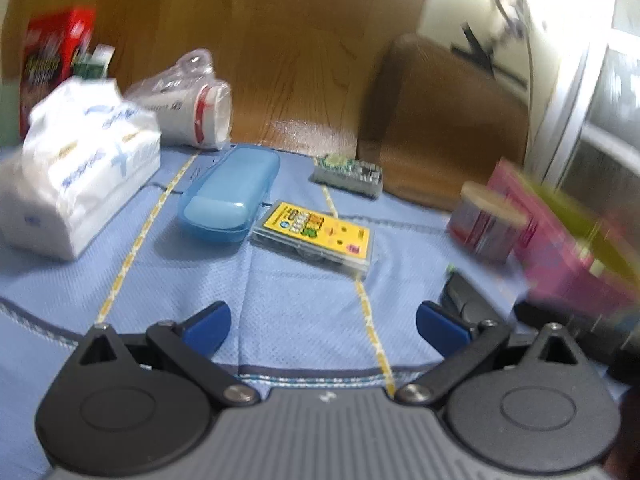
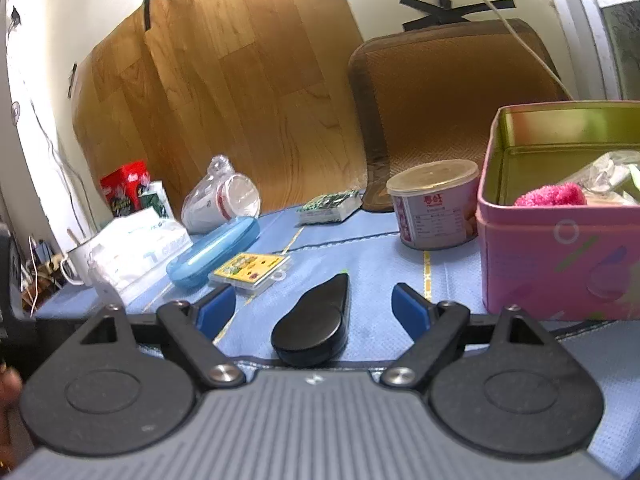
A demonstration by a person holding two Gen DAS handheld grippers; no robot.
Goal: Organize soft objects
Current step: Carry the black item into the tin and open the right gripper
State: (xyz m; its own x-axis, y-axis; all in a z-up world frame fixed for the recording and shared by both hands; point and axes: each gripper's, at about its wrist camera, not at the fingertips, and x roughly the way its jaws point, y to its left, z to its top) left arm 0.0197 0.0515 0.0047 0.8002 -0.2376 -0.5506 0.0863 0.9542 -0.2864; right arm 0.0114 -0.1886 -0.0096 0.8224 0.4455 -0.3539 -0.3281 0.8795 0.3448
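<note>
Both grippers hover low over the blue cloth (image 2: 452, 276), jaws wide, holding nothing: left gripper (image 1: 322, 326), right gripper (image 2: 313, 312). A pink sock (image 2: 552, 195), probably, lies in the tin (image 2: 560, 264).

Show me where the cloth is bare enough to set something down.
Barest: the near strip of cloth ahead of the left gripper, short of the yellow card case. Another patch lies between the black case, the can and the card case. Crowded: the left, with tissue pack, cups and blue case, and the right by the pink tin.
</note>
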